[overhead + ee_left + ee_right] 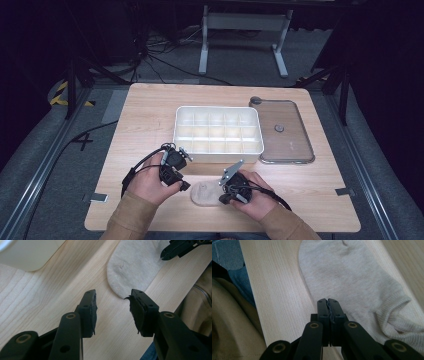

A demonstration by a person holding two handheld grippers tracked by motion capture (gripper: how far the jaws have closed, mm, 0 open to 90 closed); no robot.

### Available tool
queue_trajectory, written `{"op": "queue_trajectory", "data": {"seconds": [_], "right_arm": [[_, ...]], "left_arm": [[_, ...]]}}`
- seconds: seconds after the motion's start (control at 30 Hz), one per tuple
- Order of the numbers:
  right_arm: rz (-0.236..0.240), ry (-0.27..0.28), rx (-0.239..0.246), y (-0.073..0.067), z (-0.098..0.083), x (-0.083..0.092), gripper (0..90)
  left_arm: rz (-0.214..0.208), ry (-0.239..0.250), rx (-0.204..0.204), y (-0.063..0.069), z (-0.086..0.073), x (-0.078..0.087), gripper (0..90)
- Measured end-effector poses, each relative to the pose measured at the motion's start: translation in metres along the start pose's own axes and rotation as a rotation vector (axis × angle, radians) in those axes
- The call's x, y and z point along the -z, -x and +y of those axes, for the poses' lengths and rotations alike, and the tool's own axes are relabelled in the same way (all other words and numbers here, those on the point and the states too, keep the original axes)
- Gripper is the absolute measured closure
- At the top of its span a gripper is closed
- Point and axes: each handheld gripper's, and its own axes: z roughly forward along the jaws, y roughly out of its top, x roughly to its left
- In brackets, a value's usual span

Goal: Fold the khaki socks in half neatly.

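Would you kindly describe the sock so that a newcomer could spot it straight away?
Start from the wooden table and find the white compartment tray at its middle. Nearer the person, between the two hand-held grippers, the sock lies flat at the table's front edge. It is the only soft, pale beige cloth item there.

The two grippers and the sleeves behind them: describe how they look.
Both the left gripper and the right gripper are black, each with two flat jaws fixed by brass-coloured rivets and faced with worn black pads. A black cable trails from each. The right one carries a grey three-cornered plate. The sleeves are tan.
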Motion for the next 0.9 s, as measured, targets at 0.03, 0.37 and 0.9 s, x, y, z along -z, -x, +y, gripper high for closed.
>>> {"op": "queue_trajectory", "data": {"seconds": [0.03, 0.37, 0.9], "right_arm": [[0.001, -0.002, -0.002, 0.0, 0.0, -0.001, 89.2], [-0.022, -0.008, -0.009, -0.002, -0.002, -0.006, 89.3], [-0.03, -0.008, -0.018, -0.003, -0.002, -0.006, 89.2]], "left_arm": [[-0.004, 0.001, -0.001, 0.0, 0.0, -0.002, 57.2], [-0.026, 0.021, 0.038, -0.003, 0.0, -0.016, 59.7], [-0.081, -0.01, 0.115, -0.001, 0.005, -0.054, 68.5]]}}
